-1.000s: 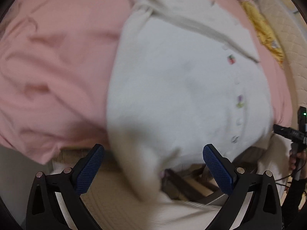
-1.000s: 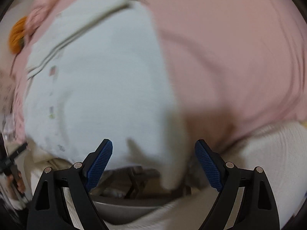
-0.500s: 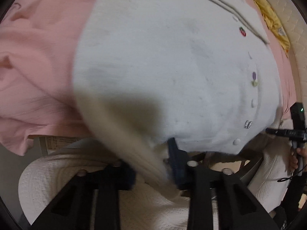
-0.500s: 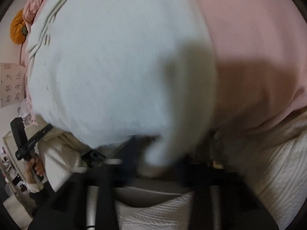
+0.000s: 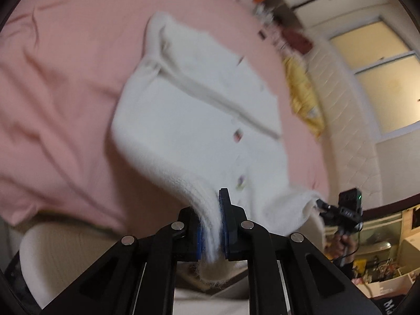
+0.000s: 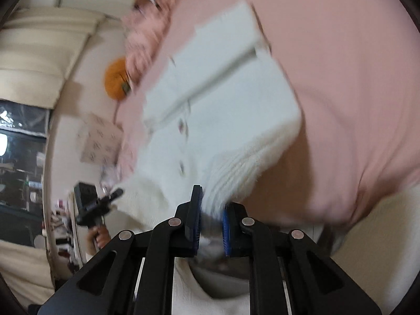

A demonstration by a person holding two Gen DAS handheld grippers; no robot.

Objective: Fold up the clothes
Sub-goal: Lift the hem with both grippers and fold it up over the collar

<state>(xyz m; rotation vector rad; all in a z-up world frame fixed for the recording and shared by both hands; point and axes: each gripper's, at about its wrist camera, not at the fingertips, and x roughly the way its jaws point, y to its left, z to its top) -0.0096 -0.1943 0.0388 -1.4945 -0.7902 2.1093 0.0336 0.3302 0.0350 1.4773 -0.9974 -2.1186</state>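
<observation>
A white knit cardigan (image 5: 189, 120) with small coloured buttons lies on a pink bedsheet (image 5: 65, 78). Its near ribbed hem is lifted off the bed. In the left wrist view my left gripper (image 5: 210, 210) is shut on the hem's left corner, and fluffy knit bulges out below the blue pads. In the right wrist view the cardigan (image 6: 223, 99) runs back from my right gripper (image 6: 212, 199). Its jaws are closing with the hem's right corner pinched between the pads. Each camera also shows the other gripper at the hem's far end, the right gripper (image 5: 323, 206) and the left gripper (image 6: 115, 193).
A yellow cloth (image 5: 304, 97) lies at the bed's right edge under a window (image 5: 380, 78). An orange round cushion (image 6: 115, 84) and pink fluffy bedding (image 6: 147, 36) sit at the bed's far side. A person's hand (image 5: 344, 241) holds the other handle. Cream quilted fabric (image 5: 52, 257) lies below the grippers.
Both grippers went from wide open to shut on the cardigan's near hem corners. They then rose and tilted up, lifting the hem off the bed edge.
</observation>
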